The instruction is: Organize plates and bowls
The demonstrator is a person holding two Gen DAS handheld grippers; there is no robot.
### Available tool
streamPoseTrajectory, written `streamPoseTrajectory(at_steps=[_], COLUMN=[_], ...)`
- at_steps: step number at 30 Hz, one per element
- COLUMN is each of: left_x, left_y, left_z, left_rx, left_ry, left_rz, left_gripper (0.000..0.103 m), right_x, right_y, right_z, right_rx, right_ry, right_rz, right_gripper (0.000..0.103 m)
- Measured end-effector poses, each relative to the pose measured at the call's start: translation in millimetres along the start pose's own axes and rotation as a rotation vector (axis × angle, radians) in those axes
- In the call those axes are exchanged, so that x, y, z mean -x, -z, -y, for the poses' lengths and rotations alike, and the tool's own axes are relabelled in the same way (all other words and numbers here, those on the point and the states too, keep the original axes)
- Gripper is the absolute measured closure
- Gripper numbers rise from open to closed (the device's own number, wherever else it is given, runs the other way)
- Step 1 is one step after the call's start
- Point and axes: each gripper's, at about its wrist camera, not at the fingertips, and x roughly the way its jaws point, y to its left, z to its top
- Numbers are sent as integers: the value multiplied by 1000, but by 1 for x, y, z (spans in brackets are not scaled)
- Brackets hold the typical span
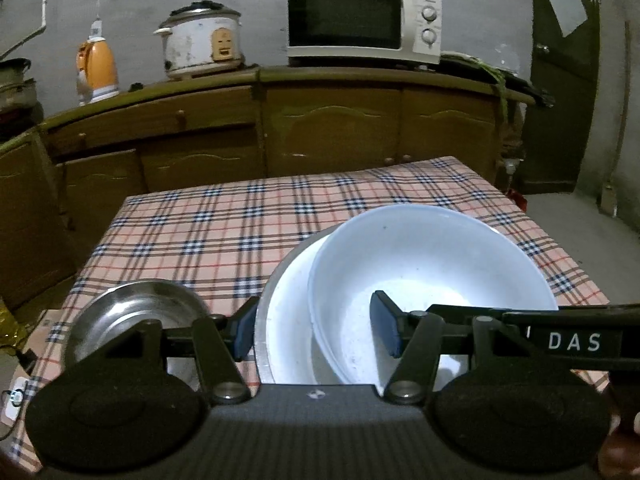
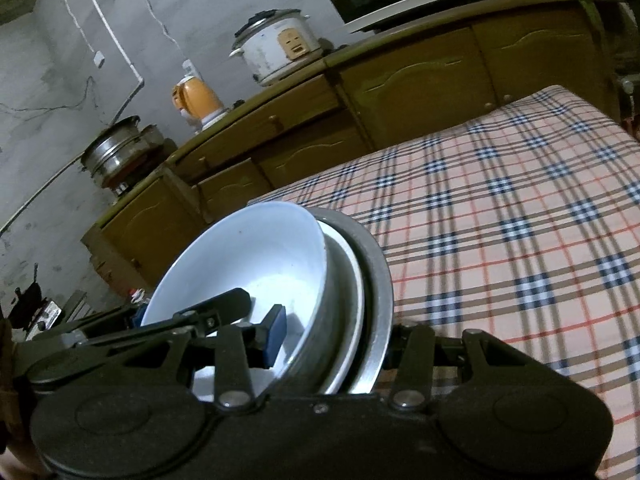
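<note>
A stack of dishes hangs tilted above the checked tablecloth (image 1: 224,232): a white bowl (image 1: 424,264) in a white plate (image 1: 292,320), both inside a steel dish (image 1: 259,332). My left gripper (image 1: 316,332) is shut on the stack's near-left rim, with one pad outside the steel and the other inside the bowl. My right gripper (image 2: 336,340) is shut on the opposite rim, across the white bowl (image 2: 248,256), the white plate (image 2: 352,300) and the steel dish (image 2: 378,280); its outer finger is hidden behind the steel. A small steel bowl (image 1: 132,312) sits on the cloth at the left.
Behind the table runs a wooden cabinet (image 1: 328,128). On it stand a microwave (image 1: 360,20), a rice cooker (image 1: 200,44) and an orange kettle (image 1: 96,68). Steel pots (image 2: 116,152) stand at the cabinet's far left. A dark door (image 1: 560,80) is at the right.
</note>
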Motion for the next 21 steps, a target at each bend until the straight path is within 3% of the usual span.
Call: streamPoseTrajectory(at_steps=[21], left_x=[10], left_y=[7], left_z=[-81], left_rx=[22], left_ry=[-69], left_rz=[3], left_gripper=[43], right_x=[-58], right_y=[18], right_z=[-77], right_rx=[3], right_ry=[-55], right_rz=[-14], right_gripper=[48])
